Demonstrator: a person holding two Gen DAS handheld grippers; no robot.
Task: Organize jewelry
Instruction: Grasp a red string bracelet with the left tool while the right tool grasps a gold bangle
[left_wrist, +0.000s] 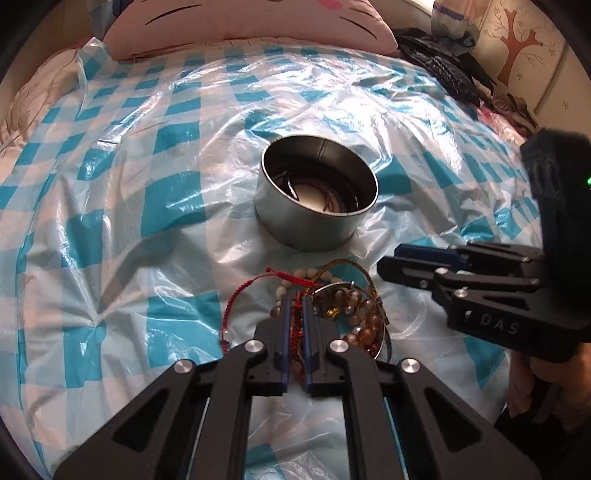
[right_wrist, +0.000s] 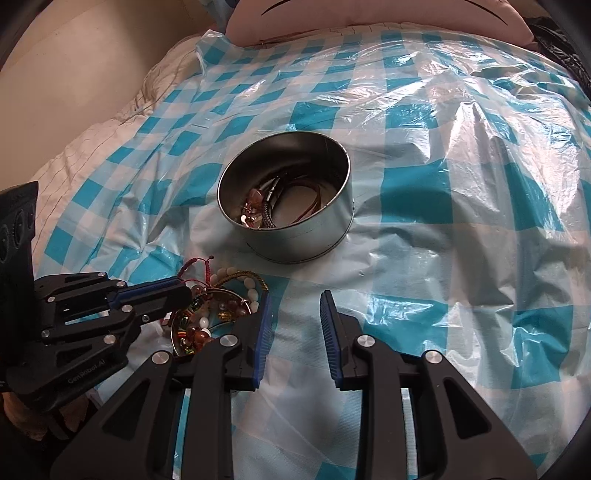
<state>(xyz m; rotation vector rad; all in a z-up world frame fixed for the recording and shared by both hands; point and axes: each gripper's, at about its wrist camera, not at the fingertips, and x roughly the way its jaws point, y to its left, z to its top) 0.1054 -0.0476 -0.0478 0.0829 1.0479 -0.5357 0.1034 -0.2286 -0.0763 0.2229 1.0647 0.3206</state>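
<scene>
The tangled heap of bracelets (left_wrist: 325, 306) lay on the checked plastic sheet (left_wrist: 147, 206), just in front of the round tin (left_wrist: 314, 195), which already held several pieces. The left gripper (left_wrist: 294, 302) was clamped on red cord strands in the heap, and since these were knotted among beaded strings, lifting risked dragging the whole cluster or spilling beads short of the tin. The right gripper (right_wrist: 295, 314), jaws apart and empty beside the heap, could snag the sheet.
</scene>
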